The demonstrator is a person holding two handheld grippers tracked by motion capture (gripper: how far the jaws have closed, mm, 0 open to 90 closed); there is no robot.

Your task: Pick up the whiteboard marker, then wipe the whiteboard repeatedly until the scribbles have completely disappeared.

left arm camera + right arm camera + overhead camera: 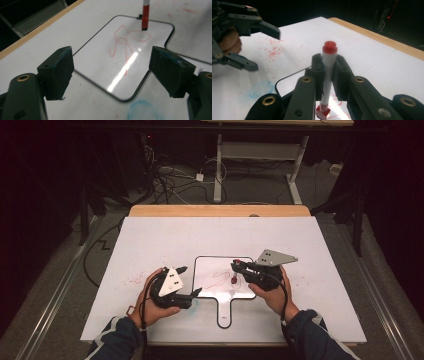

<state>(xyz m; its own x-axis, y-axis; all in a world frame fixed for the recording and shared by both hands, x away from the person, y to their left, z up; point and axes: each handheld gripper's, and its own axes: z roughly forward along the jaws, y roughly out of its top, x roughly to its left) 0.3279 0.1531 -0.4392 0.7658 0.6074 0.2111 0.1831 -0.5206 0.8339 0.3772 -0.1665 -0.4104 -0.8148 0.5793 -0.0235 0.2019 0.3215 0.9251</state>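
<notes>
Marker (328,72) is clamped upright in the right gripper (328,75), tip on the whiteboard (210,270) over red scribbles (127,41). Left gripper (187,281), jaws spread wide and empty, is held at the board's left edge.

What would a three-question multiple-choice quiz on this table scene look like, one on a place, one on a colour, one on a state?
1. Where does the marker's tip rest?
A. on the small whiteboard
B. on the wooden table edge
C. on the floor

2. What colour is the scribble on the board?
A. green
B. red
C. black

3. How does the left gripper stand?
A. shut on the marker
B. shut on a cloth
C. open, holding nothing

Answers:
1. A, the left gripper view shows the tip down inside the board's black border.
2. B, the looping lines are red.
3. C, its jaws stand wide apart with only the board behind them, while the right gripper clamps the marker.
</notes>
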